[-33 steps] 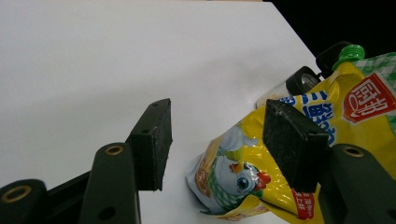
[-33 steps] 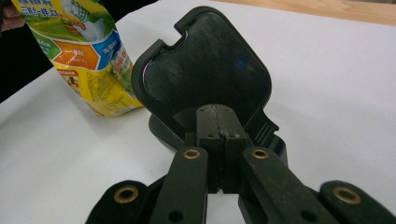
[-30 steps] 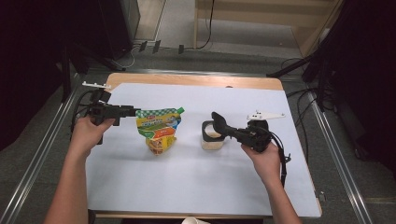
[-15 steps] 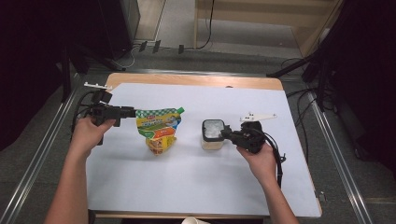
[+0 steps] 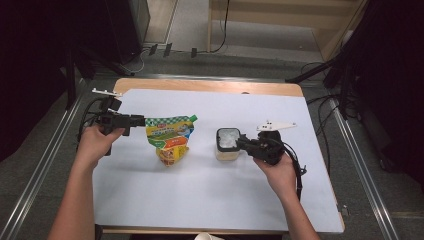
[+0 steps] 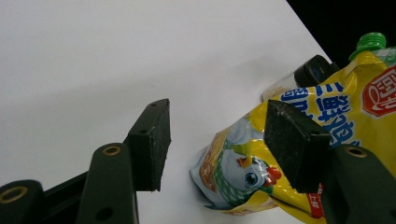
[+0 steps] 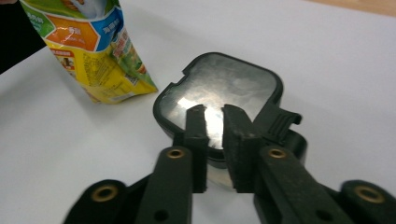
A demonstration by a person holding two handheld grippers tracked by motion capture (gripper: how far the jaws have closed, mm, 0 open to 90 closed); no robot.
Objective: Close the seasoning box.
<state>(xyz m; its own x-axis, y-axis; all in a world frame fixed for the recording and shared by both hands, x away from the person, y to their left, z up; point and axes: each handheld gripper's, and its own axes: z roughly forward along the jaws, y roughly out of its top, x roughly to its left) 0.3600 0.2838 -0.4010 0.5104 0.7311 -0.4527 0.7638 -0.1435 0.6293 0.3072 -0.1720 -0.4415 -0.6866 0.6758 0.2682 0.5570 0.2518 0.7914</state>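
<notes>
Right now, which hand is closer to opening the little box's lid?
Right: its hand-held gripper sits over the container lid's edge, jaws nearly together. The left hand-held gripper is by the pouch.

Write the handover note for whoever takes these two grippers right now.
Left gripper: open, jaws either side of the yellow spout pouch's edge, pads not pressing.
Right gripper: jaws narrowly apart, just been opening, over the small container's black-rimmed lid; nothing between them.
Pouch stands mid-table, green cap on; container sits to its right, apart from it.
Done: nothing visibly poured or opened.
Left: probably grip pouch, open lid.
</notes>
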